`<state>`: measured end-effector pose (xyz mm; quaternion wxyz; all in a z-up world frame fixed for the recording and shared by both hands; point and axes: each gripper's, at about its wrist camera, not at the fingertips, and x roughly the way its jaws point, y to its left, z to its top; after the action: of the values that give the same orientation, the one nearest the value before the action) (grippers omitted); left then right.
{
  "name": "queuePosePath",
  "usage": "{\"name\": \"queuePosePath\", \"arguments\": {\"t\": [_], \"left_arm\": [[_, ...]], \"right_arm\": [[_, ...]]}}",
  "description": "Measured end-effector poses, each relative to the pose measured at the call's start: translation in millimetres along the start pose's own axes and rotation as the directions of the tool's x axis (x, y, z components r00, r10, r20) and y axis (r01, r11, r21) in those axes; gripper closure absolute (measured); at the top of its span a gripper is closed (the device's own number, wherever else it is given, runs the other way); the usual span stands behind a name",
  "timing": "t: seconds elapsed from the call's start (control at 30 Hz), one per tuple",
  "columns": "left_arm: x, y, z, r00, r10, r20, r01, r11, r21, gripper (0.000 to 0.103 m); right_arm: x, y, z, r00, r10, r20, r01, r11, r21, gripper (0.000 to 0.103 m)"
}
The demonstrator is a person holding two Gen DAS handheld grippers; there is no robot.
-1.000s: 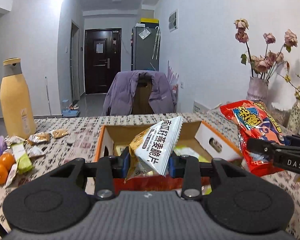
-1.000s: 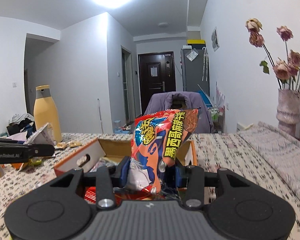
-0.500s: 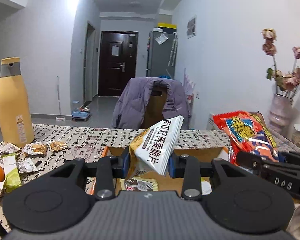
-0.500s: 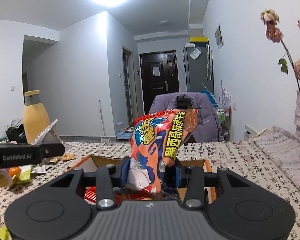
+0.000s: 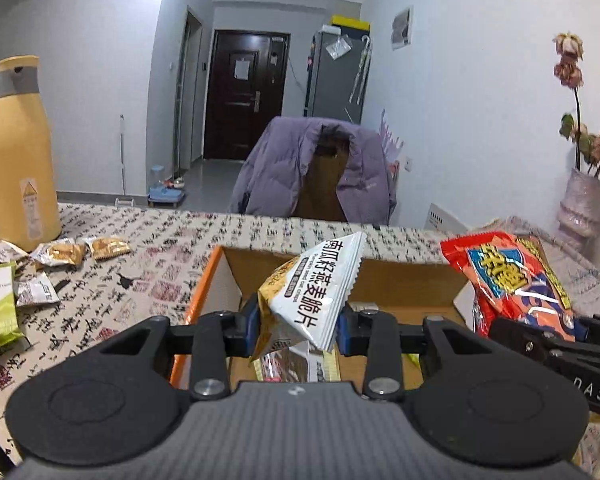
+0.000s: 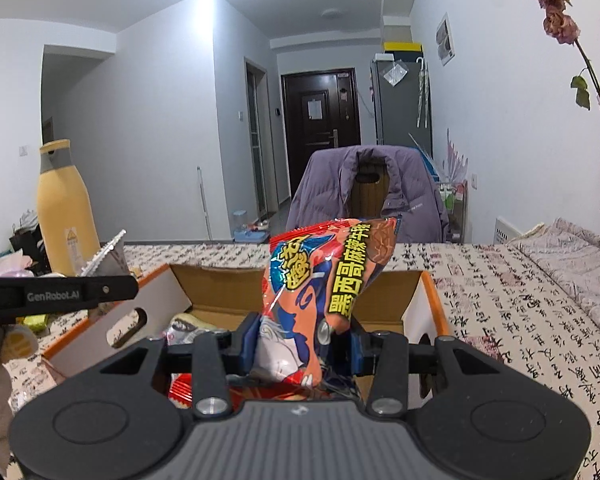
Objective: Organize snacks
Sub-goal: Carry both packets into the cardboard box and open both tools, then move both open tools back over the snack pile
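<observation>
The left hand-held gripper point(image 5: 296, 322) pinches a white and yellow snack packet point(image 5: 314, 290) between its blue pads, the packet's serrated top corner pointing up and right above the open cardboard box point(image 5: 208, 280). The right hand-held gripper point(image 6: 302, 338) pinches a red snack bag point(image 6: 320, 292), which stands nearly upright over the same box point(image 6: 428, 300). Seen from the left wrist, the red bag point(image 5: 508, 280) hangs just to the right, over the box's right end.

The packet is glossy, creased foil with black lettering; the red bag is shiny, crinkled plastic with yellow and blue print. The box is brown corrugated board with orange outer edges, white outer walls and a cut-out handle slot, and several wrappers lie inside it.

The desk point(image 5: 140, 248) is covered with a cloth printed in black calligraphy. On its left stand a tall yellow bottle point(image 5: 18, 160) and loose small snack packs point(image 5: 60, 254). Beyond the desk a purple jacket point(image 5: 320, 172) is draped over a chair. A vase of dried flowers point(image 5: 584, 200) stands at the right.
</observation>
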<state>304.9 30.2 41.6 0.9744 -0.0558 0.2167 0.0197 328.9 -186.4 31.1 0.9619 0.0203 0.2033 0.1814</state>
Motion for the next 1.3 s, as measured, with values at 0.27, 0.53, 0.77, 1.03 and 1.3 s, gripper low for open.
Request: {"name": "queuePosePath", "arguments": {"t": [0.27, 0.53, 0.77, 1.03, 1.3], "left_arm": [[-4, -6, -6, 1.000, 0.025, 0.007, -0.025, 1.000, 0.004, 0.014], [-15, -4, -4, 0.996, 0.049, 0.072, -0.047, 0.999, -0.025, 0.000], [-17, -3, -3, 0.995, 0.051, 0.080, -0.049, 0.998, -0.030, 0.000], [-34, -10, 9, 0.993, 0.050, 0.105, -0.046, 0.998, -0.041, 0.000], [-62, -11, 13, 0.993, 0.049, 0.105, -0.046, 0.998, -0.033, 0.000]], "right_arm": [[0, -5, -2, 1.000, -0.018, -0.017, 0.018, 0.999, 0.032, 0.019], [-11, -11, -3, 0.997, -0.070, 0.011, 0.070, 0.997, 0.045, 0.000], [-14, -10, -1, 0.996, -0.086, 0.024, 0.085, 0.995, 0.043, 0.000], [-28, -10, 6, 0.995, -0.082, 0.053, 0.080, 0.995, 0.052, 0.000], [-56, 6, 15, 0.995, -0.072, 0.076, 0.072, 0.997, 0.008, 0.000]]}}
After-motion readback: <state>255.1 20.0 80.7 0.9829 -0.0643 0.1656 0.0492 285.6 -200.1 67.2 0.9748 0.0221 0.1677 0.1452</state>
